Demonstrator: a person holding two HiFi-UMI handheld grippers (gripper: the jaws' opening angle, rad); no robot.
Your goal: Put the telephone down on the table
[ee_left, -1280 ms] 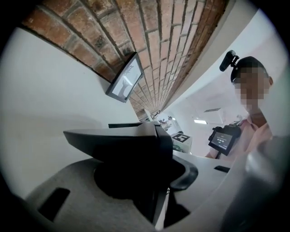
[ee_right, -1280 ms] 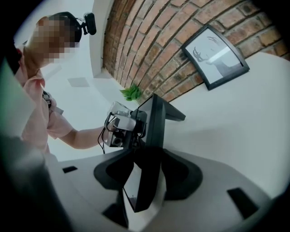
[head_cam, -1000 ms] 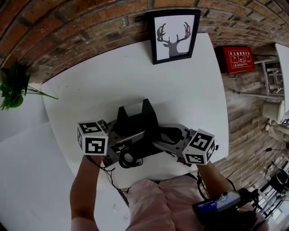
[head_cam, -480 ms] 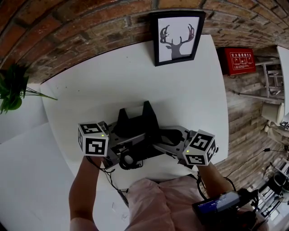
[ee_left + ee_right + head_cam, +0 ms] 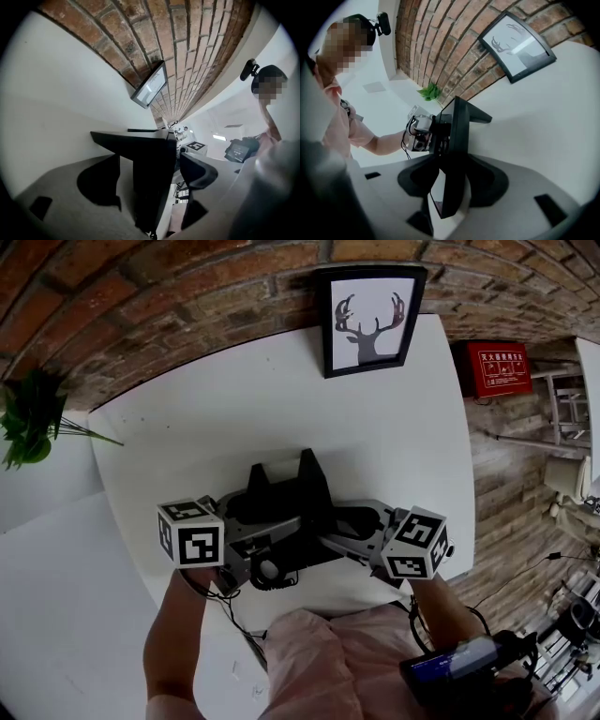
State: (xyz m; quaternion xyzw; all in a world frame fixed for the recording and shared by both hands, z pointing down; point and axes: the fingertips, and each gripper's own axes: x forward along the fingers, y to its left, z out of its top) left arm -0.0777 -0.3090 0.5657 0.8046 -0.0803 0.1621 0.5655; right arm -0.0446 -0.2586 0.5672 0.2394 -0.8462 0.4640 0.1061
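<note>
Two tools, right tool (image 5: 452,180) clamping telephone (image 5: 286,488), left tool (image 5: 150,173) just opened wide around it

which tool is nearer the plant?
Left. The left tool, jaws just opened around the telephone, sits on its plant side; the right tool grips the opposite end, farther away.

A black slab-shaped telephone (image 5: 286,493) stands out against a plain white rectangular tabletop (image 5: 281,399). It is flanked by the pale grey left gripper (image 5: 154,178) and the pale grey right gripper (image 5: 452,183). Both grippers carry black-and-white square-patterned marker cubes (image 5: 190,532).

Behind the table:
- a red-brown brick wall (image 5: 141,296)
- a black-framed white print of a dark antlered stag silhouette (image 5: 367,320)
- a green leafy plant (image 5: 23,418)
- a red box with white lettering (image 5: 497,367)

The person's fabric shirt (image 5: 319,662) is pale pink.
</note>
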